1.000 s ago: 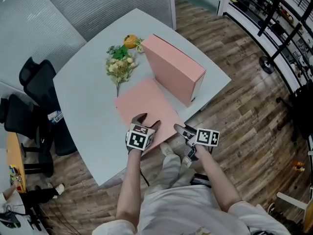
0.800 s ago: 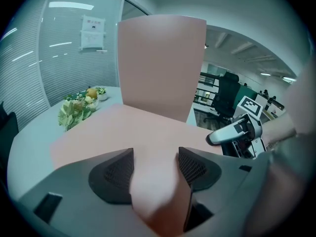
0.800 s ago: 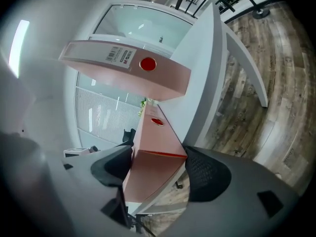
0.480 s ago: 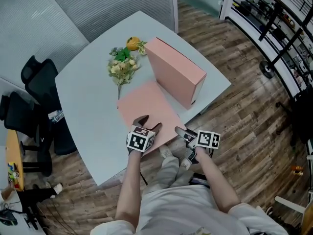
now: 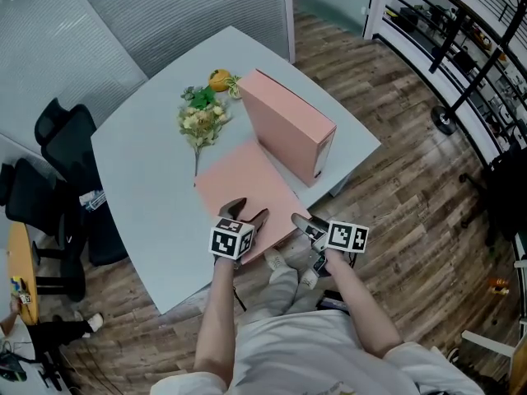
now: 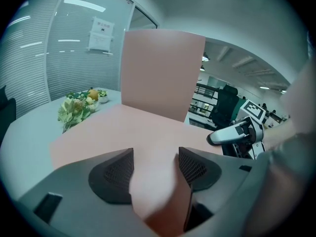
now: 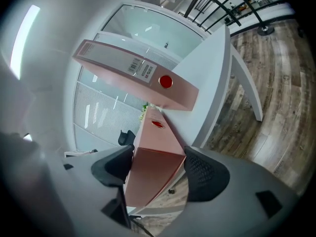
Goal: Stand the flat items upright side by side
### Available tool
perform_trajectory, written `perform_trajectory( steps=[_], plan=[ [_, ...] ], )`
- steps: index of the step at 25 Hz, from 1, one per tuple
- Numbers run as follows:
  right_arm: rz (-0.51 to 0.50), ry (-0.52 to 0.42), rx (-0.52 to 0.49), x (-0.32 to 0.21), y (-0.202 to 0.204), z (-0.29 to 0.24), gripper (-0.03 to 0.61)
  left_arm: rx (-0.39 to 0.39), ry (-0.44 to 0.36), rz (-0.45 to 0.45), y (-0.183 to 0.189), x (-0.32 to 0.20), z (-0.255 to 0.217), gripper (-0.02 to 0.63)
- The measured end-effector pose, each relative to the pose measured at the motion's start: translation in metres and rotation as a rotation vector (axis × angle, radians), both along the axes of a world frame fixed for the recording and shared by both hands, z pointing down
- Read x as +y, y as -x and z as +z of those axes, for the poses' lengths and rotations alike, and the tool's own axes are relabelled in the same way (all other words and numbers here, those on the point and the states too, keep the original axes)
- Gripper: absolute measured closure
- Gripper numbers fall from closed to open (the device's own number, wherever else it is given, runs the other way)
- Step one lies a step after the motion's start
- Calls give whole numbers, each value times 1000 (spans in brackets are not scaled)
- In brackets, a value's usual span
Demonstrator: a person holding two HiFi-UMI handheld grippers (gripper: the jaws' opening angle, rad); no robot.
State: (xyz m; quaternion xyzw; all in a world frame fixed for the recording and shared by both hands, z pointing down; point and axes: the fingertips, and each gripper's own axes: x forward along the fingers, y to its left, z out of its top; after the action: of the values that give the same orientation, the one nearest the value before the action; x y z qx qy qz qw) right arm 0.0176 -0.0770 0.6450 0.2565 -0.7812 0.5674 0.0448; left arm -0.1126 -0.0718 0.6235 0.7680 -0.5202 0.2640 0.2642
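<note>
Both arms reach forward to the near edge of a pale table (image 5: 140, 188). The left gripper (image 5: 247, 211) sits level over the near end of the flat pink folder (image 5: 243, 178), its jaws spread with the folder's corner poking between them. The right gripper (image 5: 306, 223) is rolled on its side at the folder's right near corner, jaws pressed against the thick edge. The folder lies flat. Just behind it, a second pink folder (image 5: 288, 122) stands upright. Artificial flowers (image 5: 200, 115) lie to the left. Black chairs (image 5: 58, 142) stand beyond the table.
</note>
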Motion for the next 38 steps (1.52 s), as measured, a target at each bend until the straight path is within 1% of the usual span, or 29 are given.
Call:
perform_trajectory(
  steps=[13,16,20,26,38],
  plan=[
    [-21,-145,60,-6,-2,-31,233,99,-47,-75,3,0,-16,341],
    [-36,-187,75,-6,0,-40,233,128,-69,-94,4,1,-21,341],
    [-63,-242,96,-10,5,-54,233,191,-96,-143,9,-1,-28,341],
    [-93,-315,142,-12,6,-71,233,225,-120,-176,10,0,-35,342],
    [-172,-525,258,-15,19,-115,238,343,-185,-221,18,0,-55,342]
  ],
)
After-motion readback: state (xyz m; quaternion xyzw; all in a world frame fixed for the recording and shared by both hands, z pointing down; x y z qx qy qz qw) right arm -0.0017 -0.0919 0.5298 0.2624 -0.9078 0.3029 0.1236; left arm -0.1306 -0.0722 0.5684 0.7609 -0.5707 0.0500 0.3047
